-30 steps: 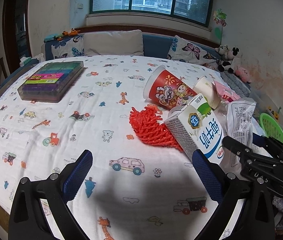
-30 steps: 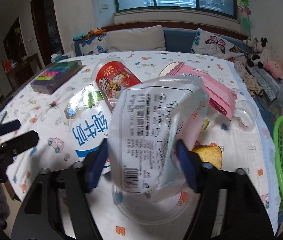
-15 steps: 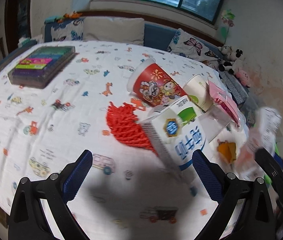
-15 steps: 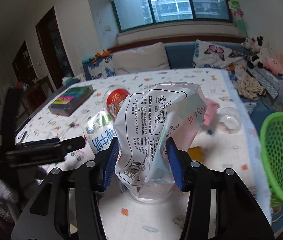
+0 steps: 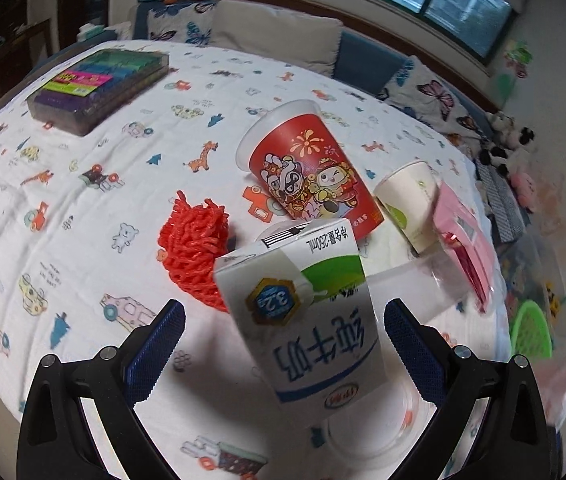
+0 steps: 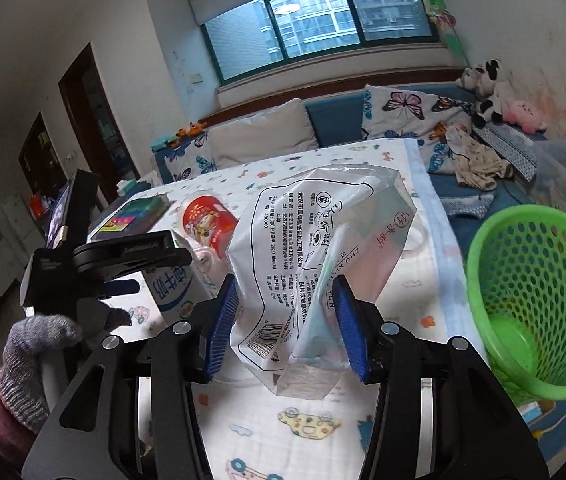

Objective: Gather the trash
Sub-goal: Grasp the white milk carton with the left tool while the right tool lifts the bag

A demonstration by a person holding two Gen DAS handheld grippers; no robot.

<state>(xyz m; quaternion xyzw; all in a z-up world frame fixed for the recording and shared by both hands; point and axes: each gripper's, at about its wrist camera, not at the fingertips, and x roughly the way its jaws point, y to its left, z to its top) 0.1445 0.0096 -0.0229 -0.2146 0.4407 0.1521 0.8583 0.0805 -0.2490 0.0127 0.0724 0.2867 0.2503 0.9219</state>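
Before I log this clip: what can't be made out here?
- Green basket: its far side runs off the right wrist view's edge; in the left wrist view it is small and blurred.
- Milk carton: mostly hidden behind the left gripper in the right wrist view.
- Plastic bag held by the right gripper: only a blur in the left wrist view.

Soft daylight is admitted through the wide green-framed window (image 6: 319,28) at the back of the room, and the white cartoon-printed cloth (image 5: 83,208) is evenly lit — no harsh glare is seen. A broad dim shadow is cast on the cloth just ahead of the left tongs (image 5: 283,336). Strong fisheye bending and black corners are shown in both views. Motion blur is seen at the left view's lower right edge; the green mesh plastic basket (image 6: 539,300) is rendered fairly sharply.
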